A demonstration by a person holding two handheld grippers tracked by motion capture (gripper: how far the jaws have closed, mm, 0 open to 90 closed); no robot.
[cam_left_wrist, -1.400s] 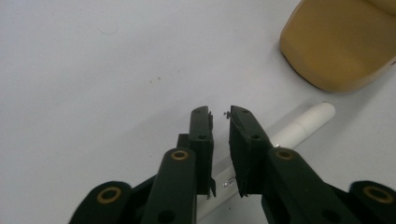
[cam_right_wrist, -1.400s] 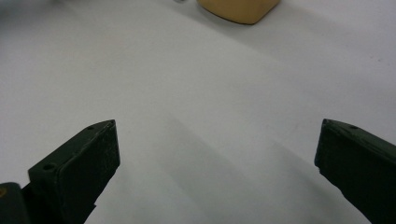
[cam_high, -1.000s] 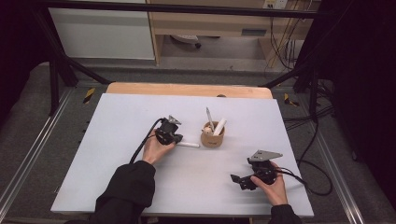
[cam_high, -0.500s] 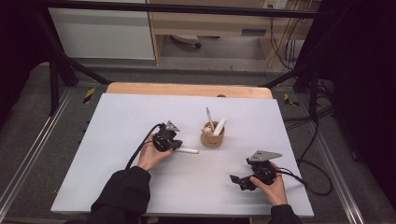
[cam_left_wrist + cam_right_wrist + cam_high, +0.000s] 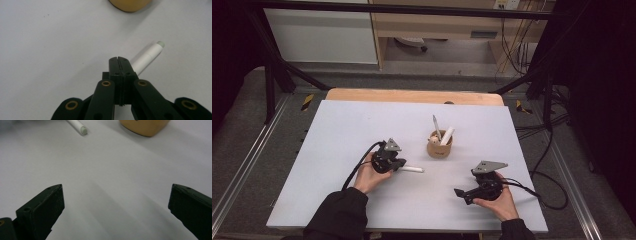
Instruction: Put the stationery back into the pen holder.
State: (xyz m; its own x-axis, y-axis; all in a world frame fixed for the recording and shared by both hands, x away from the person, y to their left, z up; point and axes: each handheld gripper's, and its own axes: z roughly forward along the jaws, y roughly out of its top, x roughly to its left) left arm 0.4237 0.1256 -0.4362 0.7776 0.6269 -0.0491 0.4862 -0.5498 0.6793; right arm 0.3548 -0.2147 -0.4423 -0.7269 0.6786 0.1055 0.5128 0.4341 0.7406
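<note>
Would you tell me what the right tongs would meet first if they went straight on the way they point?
Probably the white marker lying on the table; the wooden cup sits slightly to the side. Depth is unclear.

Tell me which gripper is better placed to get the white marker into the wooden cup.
Left. The left gripper is shut on the white marker, a short way from the wooden cup. The right gripper hovers open over bare table, nearer the person.
</note>
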